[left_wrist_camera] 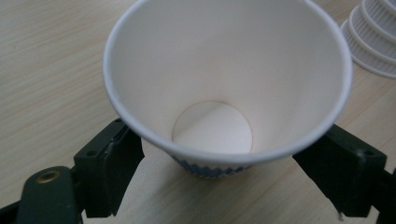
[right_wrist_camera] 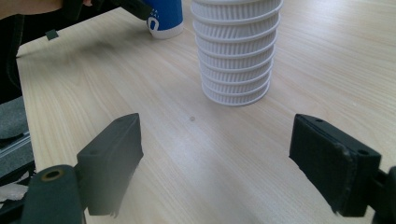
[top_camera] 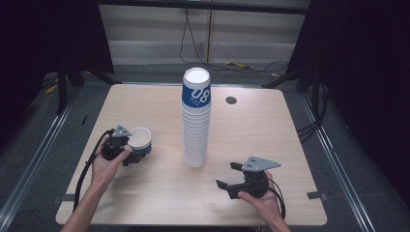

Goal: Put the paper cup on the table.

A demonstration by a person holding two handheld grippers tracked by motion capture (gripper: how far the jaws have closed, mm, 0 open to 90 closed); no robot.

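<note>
Left gripper view: tongs (left_wrist_camera: 224,186) clasping cup (left_wrist_camera: 224,70).

In the left gripper view, we lose the paper cup (left_wrist_camera: 224,70) at the top edge, where its far rim is cut off, and its flaring mouth hides where the jaws meet its wall. The cup stack (right_wrist_camera: 236,46) is cut off at the top of the right gripper view. On the stack's top cup (top_camera: 196,92), small print under the numerals is unreadable.
</note>
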